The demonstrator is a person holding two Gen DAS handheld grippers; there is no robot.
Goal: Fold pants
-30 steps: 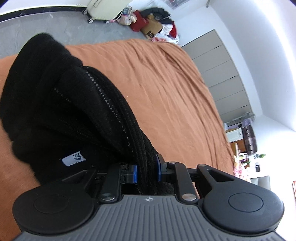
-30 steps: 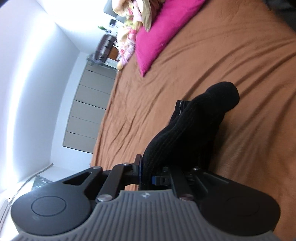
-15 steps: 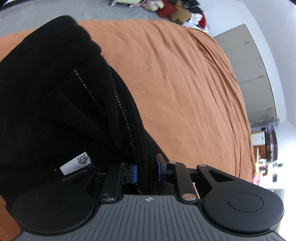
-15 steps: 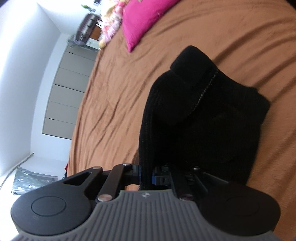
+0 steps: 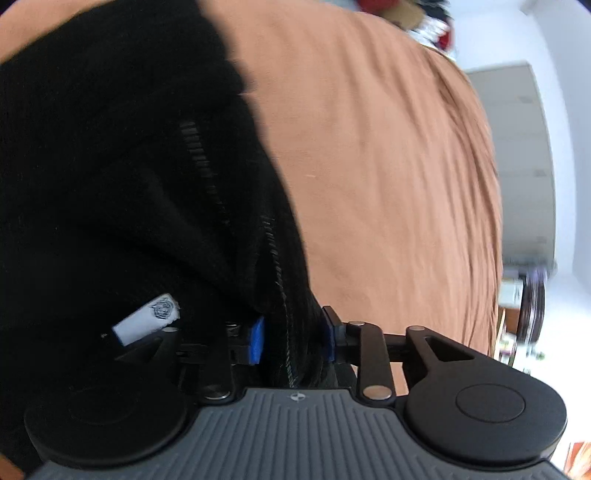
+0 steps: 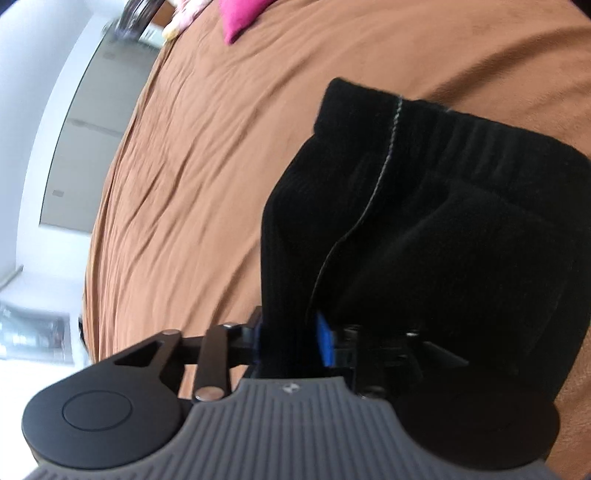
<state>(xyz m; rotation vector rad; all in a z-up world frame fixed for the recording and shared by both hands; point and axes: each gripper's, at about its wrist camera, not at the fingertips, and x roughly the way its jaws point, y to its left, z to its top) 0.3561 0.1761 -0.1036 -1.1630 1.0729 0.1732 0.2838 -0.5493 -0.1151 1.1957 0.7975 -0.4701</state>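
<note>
Black pants point(image 5: 122, 177) pinched in both tongs above the bed.
The left tongs point(image 5: 291, 338) and right tongs point(image 6: 290, 339) each clamp bunched black fabric; an orange-brown bedspread point(image 6: 192, 155) lies underneath, a pink pillow point(image 6: 240, 16) far off, grey cabinets point(image 5: 524, 155) along the wall.

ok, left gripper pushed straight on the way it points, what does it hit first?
The pants it already clamps: black fabric bunches directly ahead of the left gripper. Past that lies the bed cover, probably next, though depth is unclear.

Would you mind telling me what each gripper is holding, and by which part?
Both hold the black pants: the left gripper and right gripper each clamp a bunched edge of the fabric.
</note>
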